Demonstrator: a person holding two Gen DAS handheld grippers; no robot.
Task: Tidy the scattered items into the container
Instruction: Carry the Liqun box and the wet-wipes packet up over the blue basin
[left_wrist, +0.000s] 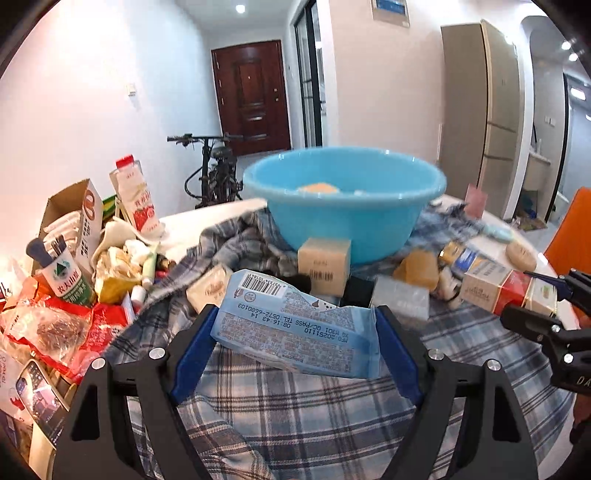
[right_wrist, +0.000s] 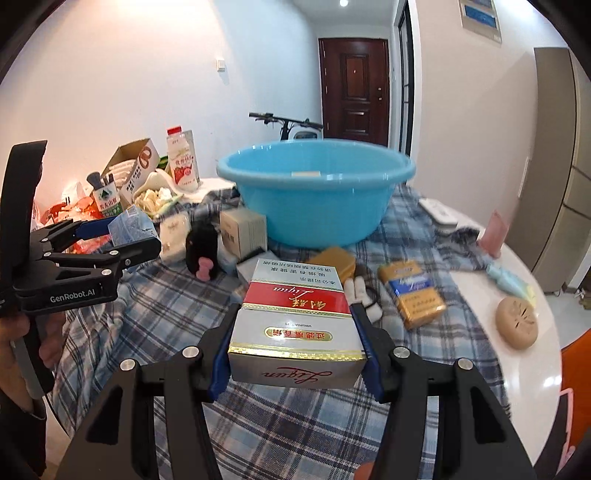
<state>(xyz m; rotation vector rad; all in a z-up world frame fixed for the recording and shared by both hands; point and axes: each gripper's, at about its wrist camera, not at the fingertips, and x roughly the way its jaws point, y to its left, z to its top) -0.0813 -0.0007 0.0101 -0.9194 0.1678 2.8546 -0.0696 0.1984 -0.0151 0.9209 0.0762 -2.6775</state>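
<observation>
The left gripper (left_wrist: 295, 325) is clamping its fingers on a blue packet (left_wrist: 295, 328), holding it above the plaid cloth (left_wrist: 314, 417) in front of the blue basin (left_wrist: 343, 206). The right gripper (right_wrist: 293, 339) is clamping a red and white carton (right_wrist: 295, 325), also in front of the basin. A yellow pack (right_wrist: 412, 293) is lying on the cloth, right of the carton.

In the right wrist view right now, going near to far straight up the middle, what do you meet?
right gripper → red-and-white cigarette carton it grips → plaid cloth → blue basin → bicycle → brown door.
</observation>
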